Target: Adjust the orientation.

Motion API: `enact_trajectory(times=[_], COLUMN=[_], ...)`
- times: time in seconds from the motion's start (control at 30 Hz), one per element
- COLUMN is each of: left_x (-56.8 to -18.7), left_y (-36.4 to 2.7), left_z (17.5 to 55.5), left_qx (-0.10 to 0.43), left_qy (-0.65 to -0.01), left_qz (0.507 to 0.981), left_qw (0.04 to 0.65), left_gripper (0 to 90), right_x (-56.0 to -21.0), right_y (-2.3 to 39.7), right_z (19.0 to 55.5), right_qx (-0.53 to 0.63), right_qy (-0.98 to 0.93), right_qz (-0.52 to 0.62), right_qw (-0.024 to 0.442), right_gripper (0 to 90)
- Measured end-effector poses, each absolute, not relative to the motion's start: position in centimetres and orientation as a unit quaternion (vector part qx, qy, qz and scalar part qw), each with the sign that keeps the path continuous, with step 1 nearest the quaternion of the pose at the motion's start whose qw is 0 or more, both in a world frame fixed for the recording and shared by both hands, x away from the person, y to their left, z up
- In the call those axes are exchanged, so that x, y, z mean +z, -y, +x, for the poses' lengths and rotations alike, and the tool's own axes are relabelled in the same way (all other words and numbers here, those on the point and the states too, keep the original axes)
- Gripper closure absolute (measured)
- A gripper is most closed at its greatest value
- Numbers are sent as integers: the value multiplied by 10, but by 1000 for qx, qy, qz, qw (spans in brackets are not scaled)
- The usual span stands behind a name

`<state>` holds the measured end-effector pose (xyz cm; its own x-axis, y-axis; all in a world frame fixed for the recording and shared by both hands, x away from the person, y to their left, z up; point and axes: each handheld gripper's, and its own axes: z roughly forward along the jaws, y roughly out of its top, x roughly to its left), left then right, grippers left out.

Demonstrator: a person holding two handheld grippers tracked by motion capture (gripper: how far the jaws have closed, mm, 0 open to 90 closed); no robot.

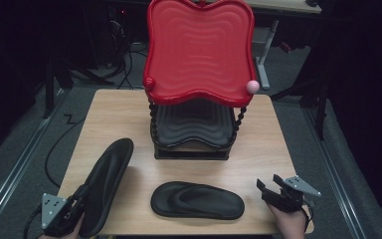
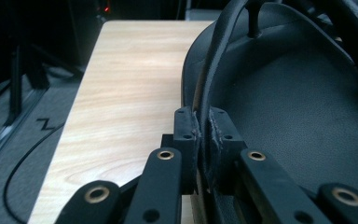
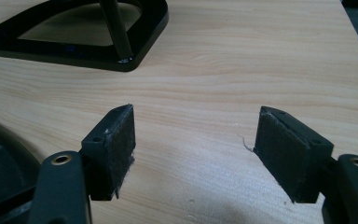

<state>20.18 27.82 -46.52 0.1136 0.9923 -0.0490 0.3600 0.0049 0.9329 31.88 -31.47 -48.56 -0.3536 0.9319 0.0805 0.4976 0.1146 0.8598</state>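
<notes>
Here, from my remote seat, I see the left gripper at about seven o'clock on the wooden table, its jaws pinched tight on the strap of a black flip-flop. In the left gripper view that strap runs up between the two pads, which press it from both sides, and the sandal's dark footbed spreads off to the right. This held flip-flop is tilted on its edge, its toe pointing toward eleven o'clock, its heel end over the near table edge by my left hand.

The second black flip-flop lies flat at six o'clock, strap side up, lengthwise across the table.

The right gripper sits at about four o'clock, just beside that flat sandal's right end but apart from it. Its jaws stand wide, with bare wood between the pads in the right gripper view.

At twelve o'clock stands a two-tier rack: a red wavy tray on top, a black tray beneath, twisted black posts between them, and a pink ball at the red tray's right corner. The rack's black base shows at the upper left of the right gripper view.
</notes>
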Motion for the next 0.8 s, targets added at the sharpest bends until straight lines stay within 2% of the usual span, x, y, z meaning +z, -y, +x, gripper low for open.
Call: enact_trajectory(times=[0.3,0.53,0.8], left_x=[-457,-452,-443], left_y=[-254,-230,-204], left_z=[197,197,202], left_qx=[362,338,341], left_qy=[-519,-490,-462], left_qz=[622,637,643], left_qw=[461,490,507], left_gripper=[833,833,836], right_x=[-482,-479,-465], right_y=[308,307,289], right_z=[315,310,298], right_qx=[431,437,462], right_qy=[-707,-706,-709], right_qz=[492,488,459], right_qw=[269,270,272], right_gripper=[299,288,277])
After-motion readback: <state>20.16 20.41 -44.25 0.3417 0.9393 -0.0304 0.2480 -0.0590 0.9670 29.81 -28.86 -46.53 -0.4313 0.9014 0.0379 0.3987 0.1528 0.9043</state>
